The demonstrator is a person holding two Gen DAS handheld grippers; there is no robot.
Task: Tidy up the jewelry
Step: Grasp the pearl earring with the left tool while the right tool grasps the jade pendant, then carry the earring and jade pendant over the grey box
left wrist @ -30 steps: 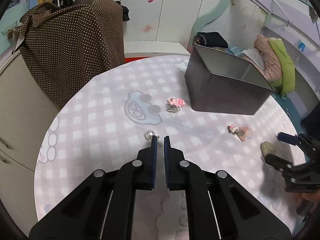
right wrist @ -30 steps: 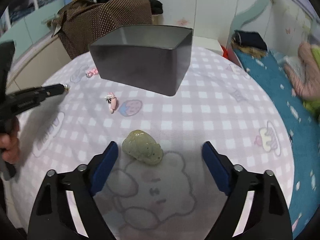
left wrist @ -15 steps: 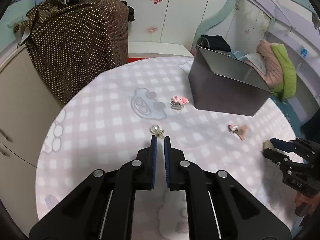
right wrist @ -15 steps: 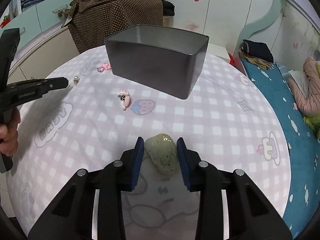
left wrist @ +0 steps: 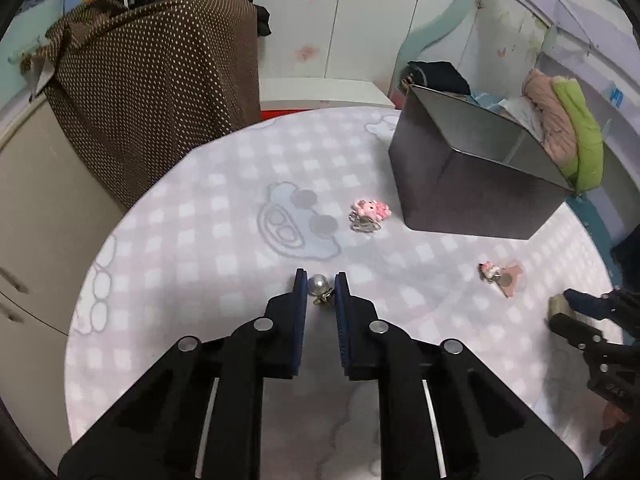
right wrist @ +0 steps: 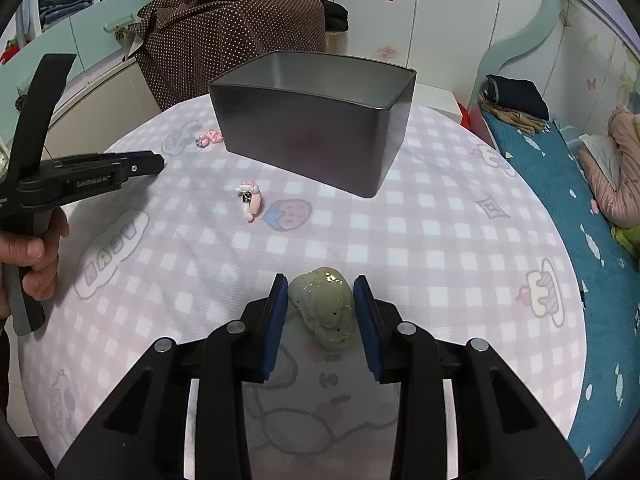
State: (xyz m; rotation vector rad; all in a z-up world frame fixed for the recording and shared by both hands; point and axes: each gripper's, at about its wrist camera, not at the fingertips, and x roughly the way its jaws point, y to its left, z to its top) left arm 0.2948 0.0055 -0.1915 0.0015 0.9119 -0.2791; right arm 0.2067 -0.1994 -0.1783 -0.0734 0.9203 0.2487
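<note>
A pearl earring [left wrist: 317, 285] lies on the checked tablecloth between the tips of my left gripper [left wrist: 321, 280], whose jaws stand a little apart around it. My right gripper [right wrist: 321, 292] is closed on a pale green jade pendant [right wrist: 325, 304], both pads against its sides. A dark metal box [right wrist: 316, 120] stands open at the back of the table, also in the left wrist view [left wrist: 472, 184]. A pink charm with a clip [left wrist: 368, 213] and a small pink charm [left wrist: 494, 272] lie loose on the cloth.
The round table [right wrist: 460, 240] drops off at its edge on all sides. A polka-dot cloth over furniture [left wrist: 152, 76] stands behind it, a bed with blue cover [right wrist: 568, 184] to the right. The left gripper's handle and hand [right wrist: 36, 208] reach in from the left.
My left gripper has opened slightly and moved forward, so the pearl earring now sits between its tips. My right gripper has closed from wide open onto the jade pendant.
</note>
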